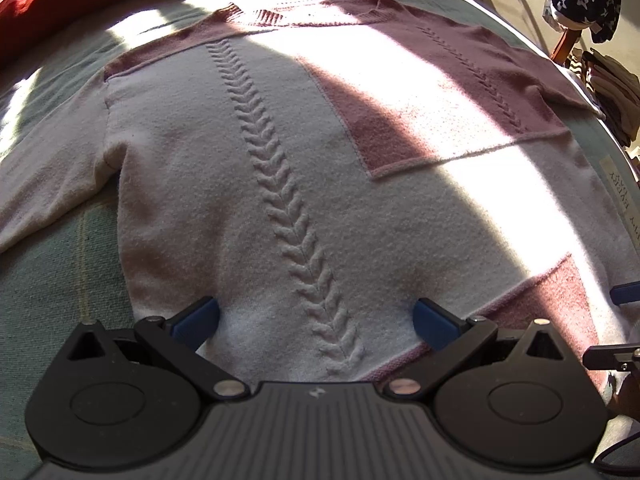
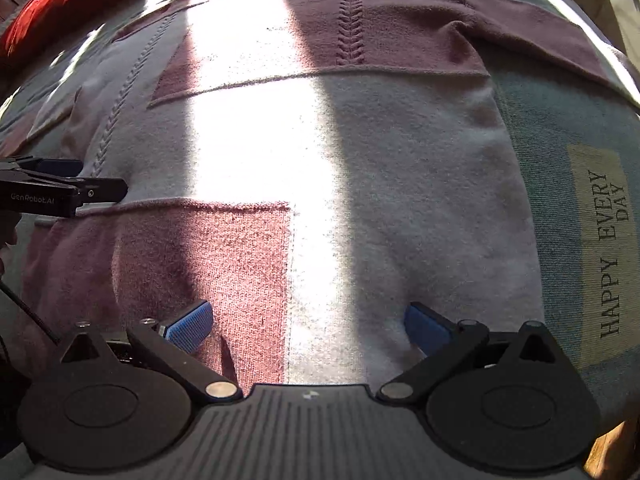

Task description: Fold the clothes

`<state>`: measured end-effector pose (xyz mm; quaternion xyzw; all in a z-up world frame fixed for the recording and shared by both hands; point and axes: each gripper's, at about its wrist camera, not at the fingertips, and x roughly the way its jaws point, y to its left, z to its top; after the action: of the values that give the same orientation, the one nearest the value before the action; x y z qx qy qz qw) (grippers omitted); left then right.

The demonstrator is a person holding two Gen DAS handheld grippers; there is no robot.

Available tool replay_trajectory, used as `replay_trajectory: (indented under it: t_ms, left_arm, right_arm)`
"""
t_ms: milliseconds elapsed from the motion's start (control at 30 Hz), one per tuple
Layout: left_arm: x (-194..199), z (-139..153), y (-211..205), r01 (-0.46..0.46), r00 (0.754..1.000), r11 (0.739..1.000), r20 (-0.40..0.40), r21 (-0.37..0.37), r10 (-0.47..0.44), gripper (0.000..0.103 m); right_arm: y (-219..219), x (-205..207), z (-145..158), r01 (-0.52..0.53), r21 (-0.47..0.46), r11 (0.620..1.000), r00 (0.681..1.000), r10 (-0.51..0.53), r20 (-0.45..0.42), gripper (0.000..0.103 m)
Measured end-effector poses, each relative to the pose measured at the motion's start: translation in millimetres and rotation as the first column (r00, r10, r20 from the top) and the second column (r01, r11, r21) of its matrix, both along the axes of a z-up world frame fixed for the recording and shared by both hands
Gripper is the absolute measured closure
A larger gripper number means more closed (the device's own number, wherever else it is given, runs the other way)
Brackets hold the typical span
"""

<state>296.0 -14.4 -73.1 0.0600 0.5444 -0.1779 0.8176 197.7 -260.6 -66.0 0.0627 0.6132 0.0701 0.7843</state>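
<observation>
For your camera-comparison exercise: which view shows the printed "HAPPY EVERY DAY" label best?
The right wrist view: the label lies whole and readable on the green cover beside the sweater. The left wrist view catches only a squeezed strip of it at the right edge, partly legible.
</observation>
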Motion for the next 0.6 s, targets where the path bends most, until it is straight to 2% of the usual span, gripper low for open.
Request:
replay_trajectory:
  t_ms: [100, 167, 233, 367, 467, 600]
  left_arm:
    - [-10.3, 7.2, 0.5, 0.001, 1.000, 1.000, -0.018, -0.005, -0.001, 0.001]
    - [-19.1, 13.7, -0.7, 0.011, 1.000, 1.000, -0.015, -0.009, -0.011, 0.001]
    - [-29.3, 19.8, -4.0, 0.036, 0.999, 0.999, 0.005, 0.002, -0.036, 0.001]
    - [-44.5, 16.8, -7.1, 0.042, 0.999, 0.999, -0.012, 0.002, -0.042, 0.001]
    - [-57.0, 8.4, -4.6, 0.011, 0.999, 1.000, -0.047, 0.005, -0.011, 0.001]
    - [-84.5, 8.7, -2.9, 0.029, 0.999, 0.999, -0.043, 0.036, -0.028, 0.001]
  right_arm:
    - [-0.4, -15.0, -1.9, -0.010, 0.007, 1.000, 0.997, 0.010, -0.073, 0.000]
    - [-2.3, -15.9, 5.9, 0.001, 0.024, 1.000, 0.998, 0.000, -0.060, 0.000]
    - [-0.9, -6.6, 15.0, -0.017, 0.024, 1.000, 1.000, 0.017, 0.004, 0.000]
    - [3.4, 22.1, 11.8, -0.056, -0.011, 0.998, 0.996, 0.057, 0.067, 0.000]
    - [0.3, 31.1, 0.1, -0.045, -0.016, 0.999, 0.998, 0.046, 0.033, 0.000]
    - [4.6, 27.8, -4.5, -0.110, -0.063, 0.992, 0.994, 0.111, 0.021, 0.000]
